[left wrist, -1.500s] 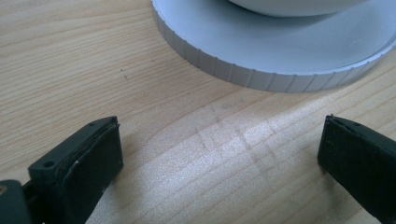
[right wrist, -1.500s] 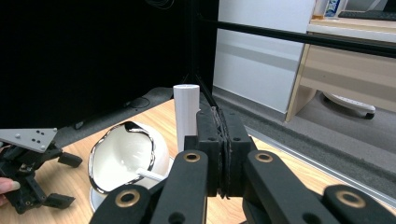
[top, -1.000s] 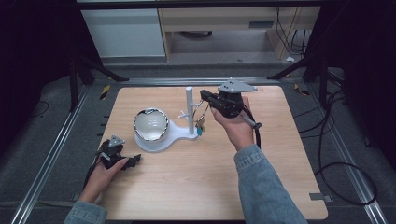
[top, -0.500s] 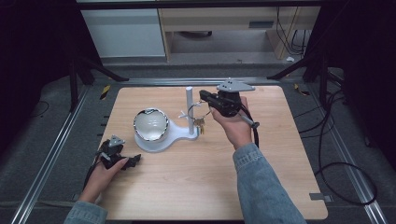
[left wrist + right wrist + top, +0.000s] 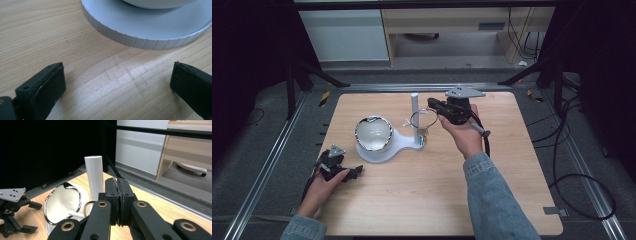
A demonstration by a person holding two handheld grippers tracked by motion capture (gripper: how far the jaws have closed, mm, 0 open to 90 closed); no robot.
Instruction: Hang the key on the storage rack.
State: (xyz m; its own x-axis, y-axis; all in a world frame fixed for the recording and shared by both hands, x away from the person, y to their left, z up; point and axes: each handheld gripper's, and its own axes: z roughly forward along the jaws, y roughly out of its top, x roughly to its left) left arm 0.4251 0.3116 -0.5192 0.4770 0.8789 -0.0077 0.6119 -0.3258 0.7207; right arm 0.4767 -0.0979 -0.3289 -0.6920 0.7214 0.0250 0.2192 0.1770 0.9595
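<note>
so, a rundown from my remote seat, line by line.

right gripper: i see my right gripper (image 5: 435,106) in the upper middle of the high view, held above the table (image 5: 422,210) in my right hand (image 5: 464,132); in the right gripper view its jaws stand pressed together, pad to pad.
what it holds: a thin ring (image 5: 421,119) sits right at the jaw tips in the high view, and in the right gripper view a brownish loop (image 5: 88,208) shows just left of the jaws. i think the tips may pinch it, but the contact is too small and hidden for me to be sure.
white stand: the white stand (image 5: 398,145) lies in the centre left of the high view, its round base resting on the table.
post: an upright white post (image 5: 415,117) rises from the narrow end of the stand, just left of the right gripper; in the right gripper view it stands behind the jaws (image 5: 94,177).
bowl: a shiny-rimmed bowl (image 5: 373,133) sits on the wide end of the stand, left of the post.
left gripper: my left gripper (image 5: 354,171) lies low on the table in the lower left of the high view, under my left hand (image 5: 323,186); in the left gripper view its jaws are wide apart with bare wood between them.
stand edge: the ribbed rim of the stand's base (image 5: 140,40) fills the top of the left gripper view, ahead of the jaws and apart from them.
</note>
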